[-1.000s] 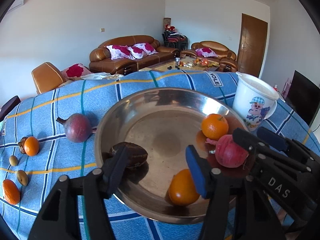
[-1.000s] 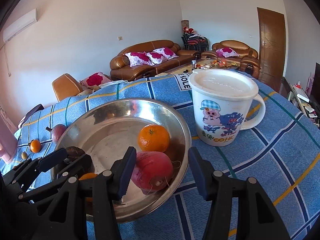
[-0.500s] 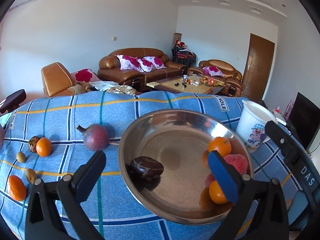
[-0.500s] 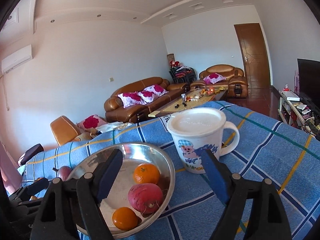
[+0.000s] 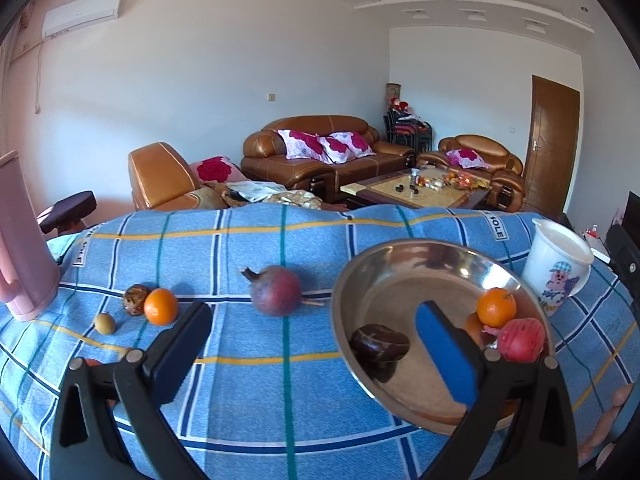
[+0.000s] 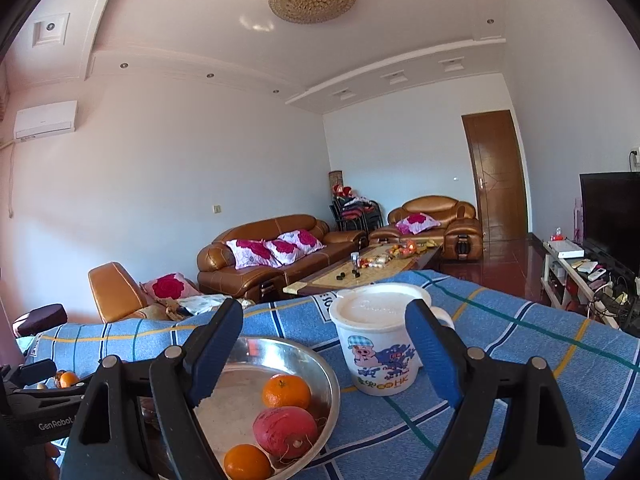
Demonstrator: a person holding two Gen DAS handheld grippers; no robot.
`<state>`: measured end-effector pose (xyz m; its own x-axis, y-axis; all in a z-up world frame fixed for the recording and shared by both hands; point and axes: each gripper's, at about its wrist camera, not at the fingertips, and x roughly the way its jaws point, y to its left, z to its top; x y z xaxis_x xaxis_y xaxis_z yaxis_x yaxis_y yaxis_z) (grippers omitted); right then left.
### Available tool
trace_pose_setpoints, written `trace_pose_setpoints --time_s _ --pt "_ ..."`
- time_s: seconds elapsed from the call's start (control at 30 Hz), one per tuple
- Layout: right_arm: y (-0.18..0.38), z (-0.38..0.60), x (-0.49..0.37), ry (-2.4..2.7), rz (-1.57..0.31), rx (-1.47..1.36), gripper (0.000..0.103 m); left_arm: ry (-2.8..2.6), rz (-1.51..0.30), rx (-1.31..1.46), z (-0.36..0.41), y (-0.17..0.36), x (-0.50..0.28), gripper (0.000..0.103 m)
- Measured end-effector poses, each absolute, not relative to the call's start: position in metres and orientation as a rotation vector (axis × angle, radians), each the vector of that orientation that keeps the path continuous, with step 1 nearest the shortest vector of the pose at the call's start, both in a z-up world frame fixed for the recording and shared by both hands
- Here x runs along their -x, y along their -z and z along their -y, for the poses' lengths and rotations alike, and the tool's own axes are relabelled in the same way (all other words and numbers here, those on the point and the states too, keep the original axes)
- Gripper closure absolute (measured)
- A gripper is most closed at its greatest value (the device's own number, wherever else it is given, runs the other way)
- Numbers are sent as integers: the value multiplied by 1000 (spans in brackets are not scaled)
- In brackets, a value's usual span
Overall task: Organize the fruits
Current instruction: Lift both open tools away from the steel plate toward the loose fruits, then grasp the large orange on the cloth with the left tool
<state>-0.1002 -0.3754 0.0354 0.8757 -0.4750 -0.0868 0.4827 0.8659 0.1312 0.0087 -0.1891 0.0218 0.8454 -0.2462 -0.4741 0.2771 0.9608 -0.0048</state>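
A steel bowl point(image 5: 404, 264) on the blue checked cloth holds a dark fruit point(image 5: 379, 342), an orange point(image 5: 496, 307) and a red fruit point(image 5: 522, 339). In the right wrist view the bowl point(image 6: 320, 360) shows two oranges point(image 6: 286, 390) and the red fruit point(image 6: 285, 426). On the cloth to the left lie a dark red pomegranate point(image 5: 276, 290), an orange point(image 5: 160, 306), a brown fruit point(image 5: 135, 298) and a small kiwi point(image 5: 105, 323). My left gripper point(image 5: 316, 344) is open and empty, above the cloth beside the bowl. My right gripper point(image 6: 324, 352) is open and empty, raised over the bowl's right side.
A white lidded mug with a pig print point(image 6: 378, 344) stands right of the bowl; it also shows in the left wrist view point(image 5: 558, 266). A pink jug point(image 5: 20, 248) stands at the far left. Sofas and a coffee table lie beyond the table's far edge.
Both grippers have opened wide and pulled up and back from the bowl. The left view has swung left, bringing the loose fruits and pink jug into sight.
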Motion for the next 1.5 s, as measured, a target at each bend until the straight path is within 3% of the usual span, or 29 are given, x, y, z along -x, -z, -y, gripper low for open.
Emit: trace_pose_setpoints --time_s 0.23,0.67,0.97,1.5 --pt "-32 382 110 528 -62 -252 4 220 -434 -99 165 -22 3 0" --pt "-21 351 118 556 -182 -299 4 211 -440 -134 112 -15 19 0" --pt "-24 289 110 531 -218 -151 4 216 -439 -126 74 -15 24 0" --pt "-20 197 59 321 -278 -86 4 168 -565 -36 -29 -6 -23 0"
